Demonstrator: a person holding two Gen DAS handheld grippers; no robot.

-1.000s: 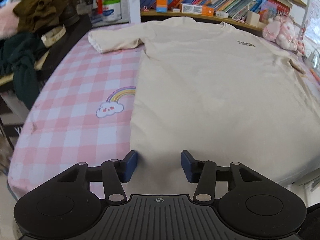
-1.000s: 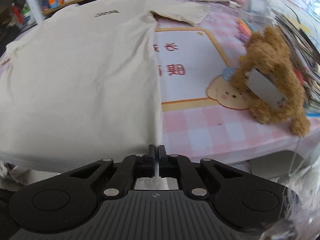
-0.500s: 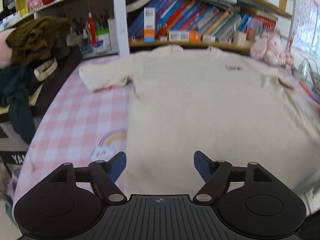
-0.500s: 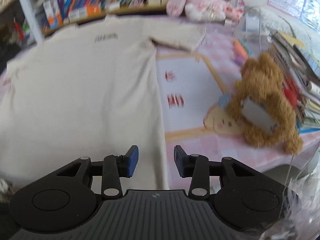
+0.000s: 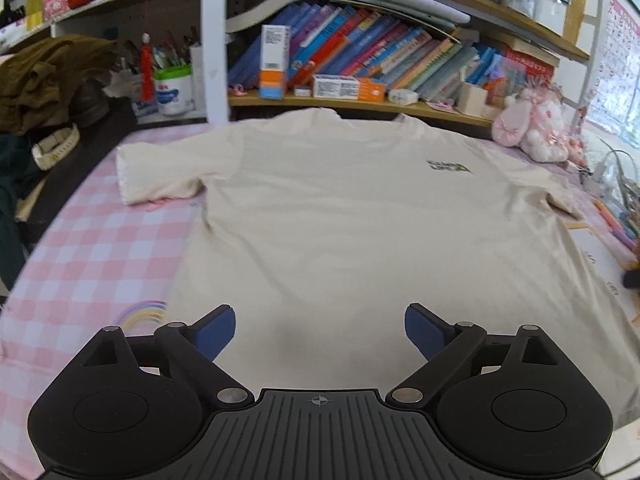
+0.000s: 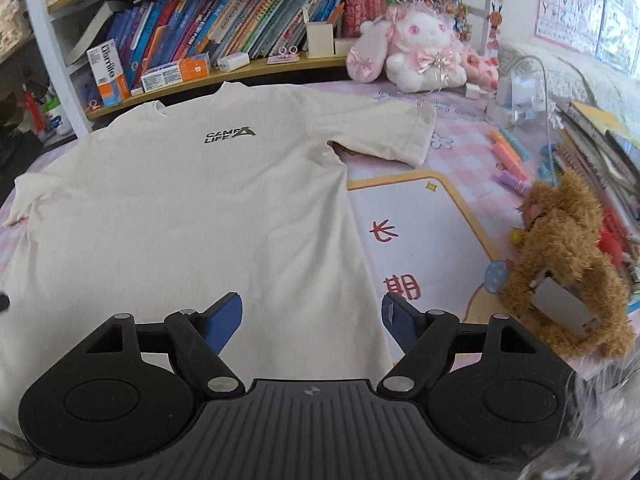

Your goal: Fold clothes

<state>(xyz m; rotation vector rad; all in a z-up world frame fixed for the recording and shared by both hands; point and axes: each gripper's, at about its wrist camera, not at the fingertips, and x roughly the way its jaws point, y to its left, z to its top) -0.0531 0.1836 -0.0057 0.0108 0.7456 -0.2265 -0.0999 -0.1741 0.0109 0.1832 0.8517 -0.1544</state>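
Note:
A cream T-shirt [image 5: 340,216] with a small dark chest logo [image 6: 229,134] lies spread flat, front up, on a pink checked table cover [image 5: 92,248], both sleeves out to the sides. My left gripper [image 5: 319,330] hangs above the shirt's lower left part, its jaws opening wide with nothing between them. My right gripper [image 6: 311,318] hovers over the shirt's lower right edge [image 6: 372,292], its jaws also opening and holding nothing. The same shirt [image 6: 180,216] fills the left of the right wrist view.
A bookshelf [image 5: 360,60] runs along the back. A pink plush rabbit [image 6: 412,52] sits at the far right, a brown teddy bear [image 6: 568,272] and stacked books [image 6: 608,160] at the right edge. Dark clothes [image 5: 44,76] and a pen pot [image 5: 172,88] stand at the left.
Both grippers let go of the shirt's hem, opened wide and lifted back from the table edge, tilting up so the shelf and toys come into view. The shirt stays flat.

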